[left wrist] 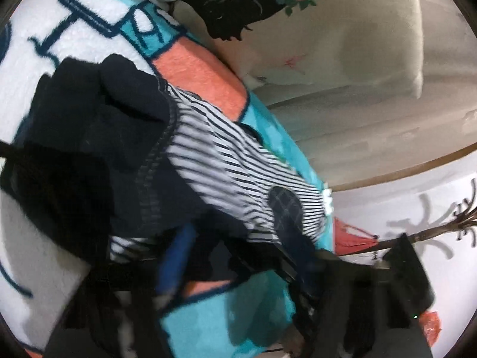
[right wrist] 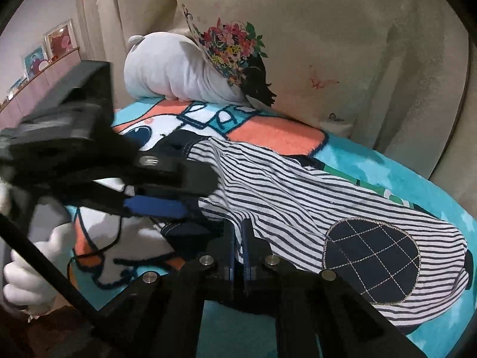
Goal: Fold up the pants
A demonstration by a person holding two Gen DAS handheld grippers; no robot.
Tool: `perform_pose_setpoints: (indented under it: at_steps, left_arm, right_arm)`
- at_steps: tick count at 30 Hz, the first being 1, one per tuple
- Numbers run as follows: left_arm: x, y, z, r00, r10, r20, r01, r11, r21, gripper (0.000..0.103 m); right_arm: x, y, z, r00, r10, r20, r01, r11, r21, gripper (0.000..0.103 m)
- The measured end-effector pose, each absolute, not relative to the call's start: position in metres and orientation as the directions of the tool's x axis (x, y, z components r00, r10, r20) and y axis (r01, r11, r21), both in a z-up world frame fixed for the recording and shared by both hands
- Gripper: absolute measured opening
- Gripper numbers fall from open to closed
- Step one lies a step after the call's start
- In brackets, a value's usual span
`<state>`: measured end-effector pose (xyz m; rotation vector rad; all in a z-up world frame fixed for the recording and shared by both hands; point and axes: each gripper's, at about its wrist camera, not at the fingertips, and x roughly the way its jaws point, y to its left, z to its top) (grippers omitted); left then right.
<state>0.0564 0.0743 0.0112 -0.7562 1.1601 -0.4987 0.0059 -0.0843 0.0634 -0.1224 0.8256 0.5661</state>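
1. Where the striped pants [right wrist: 298,197] lie spread over the cartoon blanket [right wrist: 268,137], their navy knee patch [right wrist: 372,259] faces up
2. The right gripper [right wrist: 238,232] has its jaws pinched together on the pants' near edge
3. The left gripper [right wrist: 190,194] reaches in at the navy waistband, jaws part-way apart around fabric; whether they pinch it I cannot tell
4. A grey plush pillow [right wrist: 167,74] sits beyond the blanket
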Motion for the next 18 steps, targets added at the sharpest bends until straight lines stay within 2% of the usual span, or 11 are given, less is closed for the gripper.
perform_pose_setpoints:
  at_steps: [1,2,3,5,8,11,14,18]
  left_arm:
    - [0.058,0.074,0.01,0.329,-0.707,-0.626,-0.023,0.657,-0.754,0.018]
    - [0.06,0.074,0.01,0.321,-0.718,-0.617,-0.016,0.647,-0.762,0.013]
    - [0.06,0.074,0.01,0.323,-0.717,-0.617,-0.014,0.649,-0.761,0.011]
    - [0.059,0.073,0.015,0.341,-0.701,-0.626,-0.002,0.665,-0.747,0.011]
    - [0.056,0.072,0.024,0.357,-0.687,-0.632,0.018,0.682,-0.731,0.01]
    - [0.05,0.073,0.037,0.382,-0.669,-0.638,0.043,0.702,-0.711,0.01]
    - [0.045,0.077,0.047,0.409,-0.649,-0.642,0.058,0.72,-0.691,0.01]
    - [0.041,0.083,0.051,0.433,-0.63,-0.645,0.059,0.734,-0.677,0.01]
  right_arm:
    - [0.004,-0.085,0.064,0.547,0.421,-0.724,-0.522,0.847,0.098,0.009]
    - [0.001,-0.084,0.064,0.555,0.409,-0.725,-0.526,0.847,0.075,0.023]
    - [0.0,-0.083,0.064,0.561,0.402,-0.724,-0.528,0.847,0.061,0.049]
    - [-0.006,-0.08,0.064,0.575,0.411,-0.707,-0.544,0.838,0.044,0.073]
    - [-0.006,-0.074,0.059,0.568,0.411,-0.713,-0.559,0.829,0.032,0.073]
    - [-0.005,-0.072,0.049,0.586,0.339,-0.736,-0.538,0.842,-0.041,0.07]
    - [0.002,-0.095,0.042,0.597,0.26,-0.759,-0.465,0.883,-0.063,0.039]
    - [0.007,-0.141,0.04,0.612,0.197,-0.766,-0.356,0.933,-0.045,0.026]
